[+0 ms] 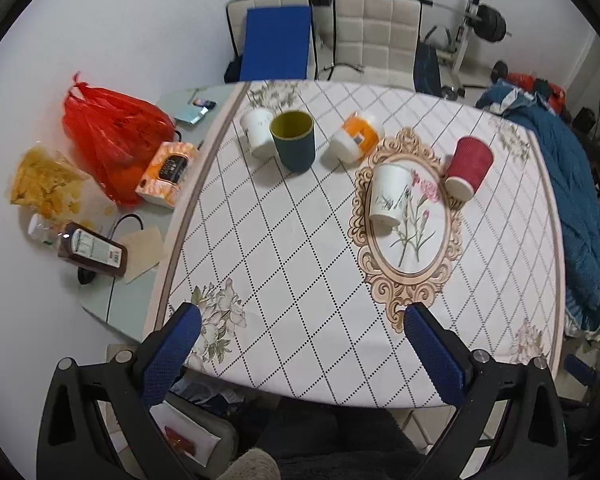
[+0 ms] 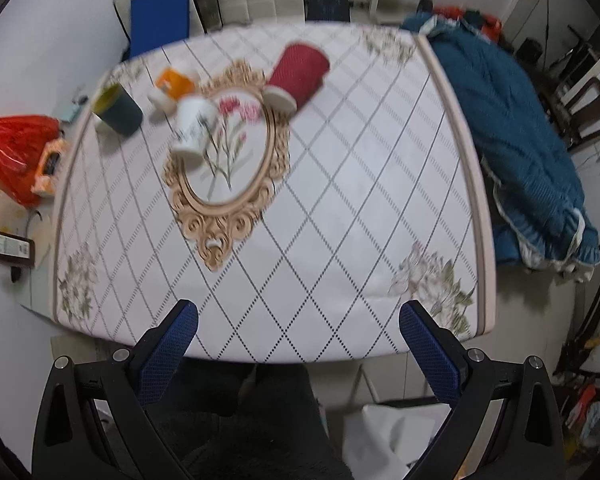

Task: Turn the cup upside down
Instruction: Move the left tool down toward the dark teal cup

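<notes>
While both tools hung over the table's near edge, each stood with its blue pads wide apart and nothing between them; the left gripper (image 1: 302, 322) sat toward the near left corner, the right gripper (image 2: 298, 318) nearer the middle of that edge. Beyond them spread the table (image 1: 300, 280), covered by a diamond-patterned cloth with an oval gold frame printed on it; on that oval stood a white cup (image 1: 389, 194), mouth down as far as could be judged, and just beside it, toward the right edge, a red cup (image 1: 469, 168) that looked likewise inverted. Toward the far edge a green cup (image 1: 293, 140) stood upright, mouth open to the ceiling; a second white cup (image 1: 257, 133) touched its left side, and an orange cup (image 1: 356, 138) lay tilted to its right. Off the left edge lay a red bag (image 1: 112, 136), a tissue box (image 1: 168, 172) and a bottle (image 1: 92, 249); the right view was blurred.
</notes>
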### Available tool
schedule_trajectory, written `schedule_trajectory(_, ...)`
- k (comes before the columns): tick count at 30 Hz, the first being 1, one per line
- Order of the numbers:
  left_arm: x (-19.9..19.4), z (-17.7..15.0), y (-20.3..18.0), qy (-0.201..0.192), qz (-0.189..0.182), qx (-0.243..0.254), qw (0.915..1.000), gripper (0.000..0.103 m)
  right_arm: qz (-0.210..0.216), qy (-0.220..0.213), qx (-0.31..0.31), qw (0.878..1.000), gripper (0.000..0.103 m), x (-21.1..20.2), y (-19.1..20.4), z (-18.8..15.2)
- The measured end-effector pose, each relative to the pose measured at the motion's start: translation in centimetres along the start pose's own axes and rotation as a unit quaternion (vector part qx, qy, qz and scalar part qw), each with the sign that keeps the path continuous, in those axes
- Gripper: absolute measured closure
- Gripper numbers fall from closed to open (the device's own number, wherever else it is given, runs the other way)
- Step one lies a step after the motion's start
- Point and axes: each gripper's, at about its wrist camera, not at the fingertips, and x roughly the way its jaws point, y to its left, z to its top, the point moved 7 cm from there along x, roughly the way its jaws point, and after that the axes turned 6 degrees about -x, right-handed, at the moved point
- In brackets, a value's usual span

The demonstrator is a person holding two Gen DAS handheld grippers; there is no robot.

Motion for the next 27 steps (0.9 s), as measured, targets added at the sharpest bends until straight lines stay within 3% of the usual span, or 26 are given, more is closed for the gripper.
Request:
schedule_trajectory(5,4.2,2.1,0.3,0.025,0.004,0.011,0.9996,0.000,-0.007,0.046,0.008,0.999,0.001,4.0,0.5,0.7)
schedule_trajectory(14,11.0,9.0,1.5,0.011,0.009,0.017,0.9998,0.000,-0.030,0.094,0.031,0.995,0.001,8.6,1.3,4.9)
schedule_trajectory(27,19.8,16.1,1.8,0.020,0.000,0.019,0.9996,0.000,-0.032,0.112,0.046,0.992,0.001,14.8,3.9,12.4)
